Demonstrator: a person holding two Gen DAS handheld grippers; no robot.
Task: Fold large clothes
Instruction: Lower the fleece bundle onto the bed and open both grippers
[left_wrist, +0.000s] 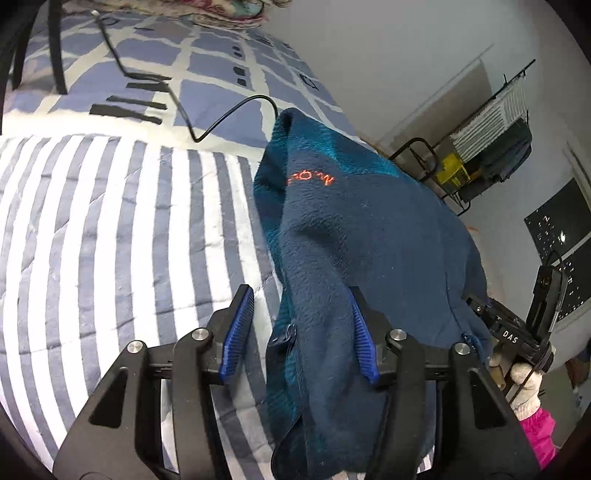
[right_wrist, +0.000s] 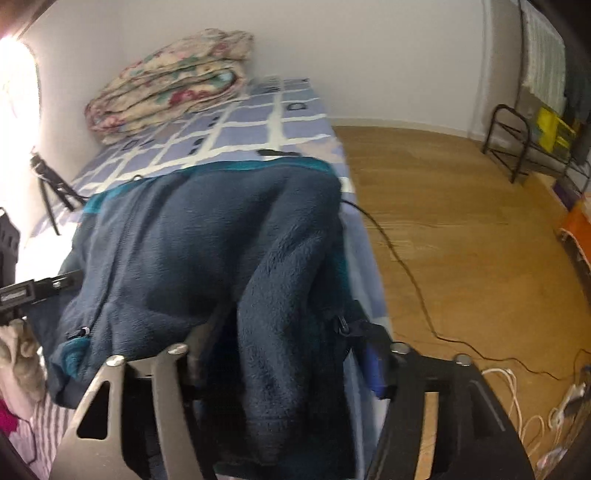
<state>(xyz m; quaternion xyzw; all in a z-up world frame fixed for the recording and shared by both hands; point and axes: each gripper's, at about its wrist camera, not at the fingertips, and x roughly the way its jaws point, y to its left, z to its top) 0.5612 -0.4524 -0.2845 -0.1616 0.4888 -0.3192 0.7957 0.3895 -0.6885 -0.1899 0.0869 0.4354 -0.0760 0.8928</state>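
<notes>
Both views look down on the bed (left_wrist: 92, 229), where the navy fleece jacket (left_wrist: 369, 240) lies in a heap on the striped cover, near the edge that faces the wooden floor (right_wrist: 461, 221). On the left wrist view the left gripper (left_wrist: 301, 332) has its blue-padded fingers (left_wrist: 238, 332) standing apart: the left pad hangs clear over the stripes, the right pad lies against the fleece, and a fold of the jacket with a zip pull sits in the gap without being pinched. The orange lettering on the jacket reads upside down from here. A black cable (left_wrist: 221, 118) snakes over the checked part of the cover beyond the jacket. At the right edge of that view a gloved hand (left_wrist: 524, 384) carries the other tool.

Over on the right wrist view, somewhat blurred, the right gripper (right_wrist: 284, 354) has its fingers spread as well, with a thick roll of fleece draped between them and a zip pull just beside the blue pad; the pads do not squeeze it. A folded floral quilt (right_wrist: 173, 81) rests at the far end of the bed against the wall
</notes>
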